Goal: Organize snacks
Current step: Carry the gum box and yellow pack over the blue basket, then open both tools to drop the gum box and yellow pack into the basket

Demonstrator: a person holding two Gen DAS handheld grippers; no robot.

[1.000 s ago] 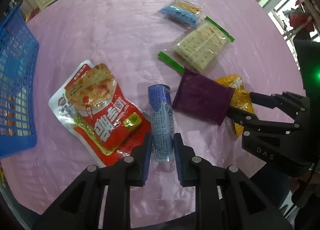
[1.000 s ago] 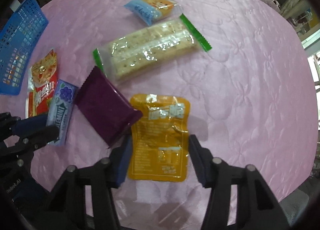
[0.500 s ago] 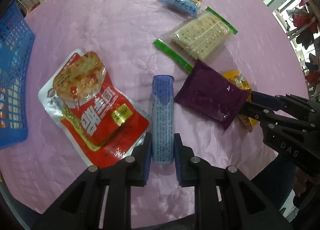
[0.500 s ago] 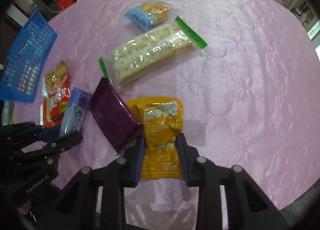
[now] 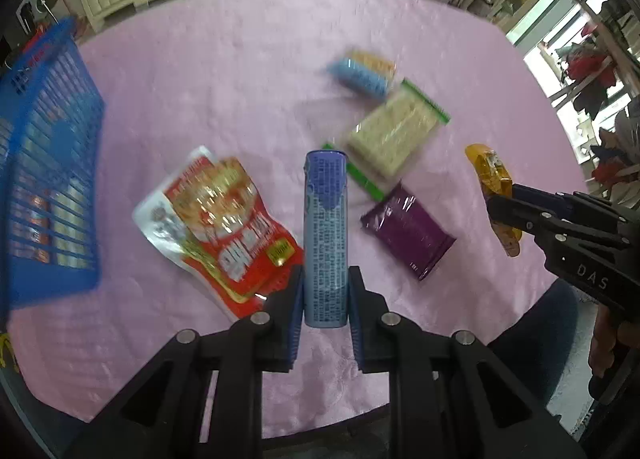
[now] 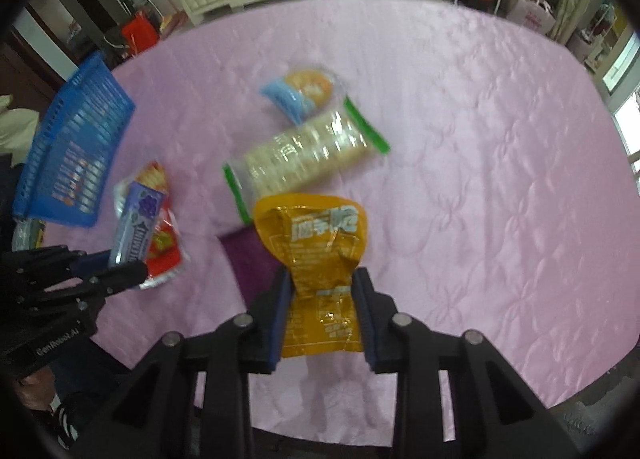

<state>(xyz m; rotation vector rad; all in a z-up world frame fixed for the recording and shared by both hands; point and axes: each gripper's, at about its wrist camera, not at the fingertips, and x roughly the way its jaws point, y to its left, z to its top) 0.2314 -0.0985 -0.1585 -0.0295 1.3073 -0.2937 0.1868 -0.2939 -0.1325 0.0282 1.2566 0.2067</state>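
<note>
L hand-held gripper clamped on blue candy pack, lower centre, off pink worktop. R hand-held gripper pinched orange pouch, lower centre. Blue basket at left edge.

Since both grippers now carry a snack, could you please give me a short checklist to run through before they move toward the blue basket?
1. Left gripper shut on the slim blue-purple candy pack: ok.
2. Right gripper shut on the crinkled orange foil pouch: ok.
3. Both snacks off the pink tablecloth: ok.
4. Blue plastic basket in view: ok.
5. Room left inside the basket: cannot tell.
</note>
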